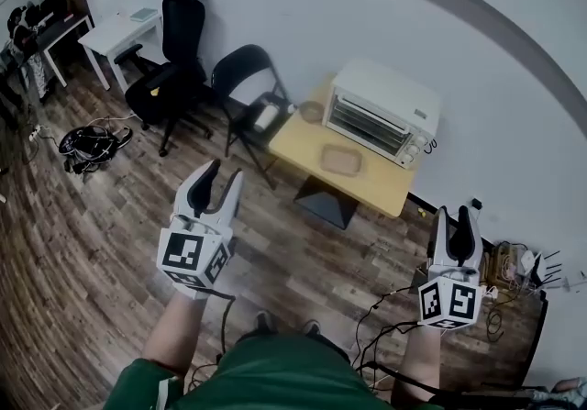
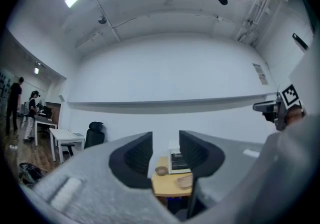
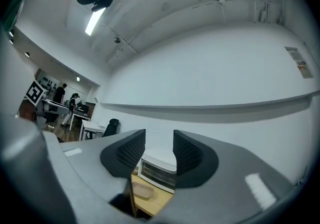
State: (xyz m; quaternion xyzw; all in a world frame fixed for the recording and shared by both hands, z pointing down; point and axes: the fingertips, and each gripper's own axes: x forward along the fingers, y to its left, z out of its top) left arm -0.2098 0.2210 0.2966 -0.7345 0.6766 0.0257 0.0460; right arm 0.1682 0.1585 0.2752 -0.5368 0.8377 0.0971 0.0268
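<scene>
I hold both grippers in the air over a wooden floor, pointing toward a small yellow table (image 1: 381, 186). My left gripper (image 1: 221, 181) is open and empty. My right gripper (image 1: 456, 220) is also open with nothing between its fingers. On the table stand a white toaster oven (image 1: 381, 113), a shallow tan tray (image 1: 341, 160) and a small bowl (image 1: 312, 111). In the left gripper view the gripper (image 2: 166, 154) frames the bowl (image 2: 161, 170) and the tray (image 2: 184, 181). In the right gripper view the gripper (image 3: 159, 149) frames the oven (image 3: 157, 170) and the tray (image 3: 142, 191).
A black folding chair (image 1: 248, 96) stands left of the table, a black office chair (image 1: 170, 60) and a white desk (image 1: 115, 32) farther left. Cables lie on the floor (image 1: 385, 326) near my feet. A bag (image 1: 90, 144) lies at the left. People stand at the far desks (image 2: 22, 110).
</scene>
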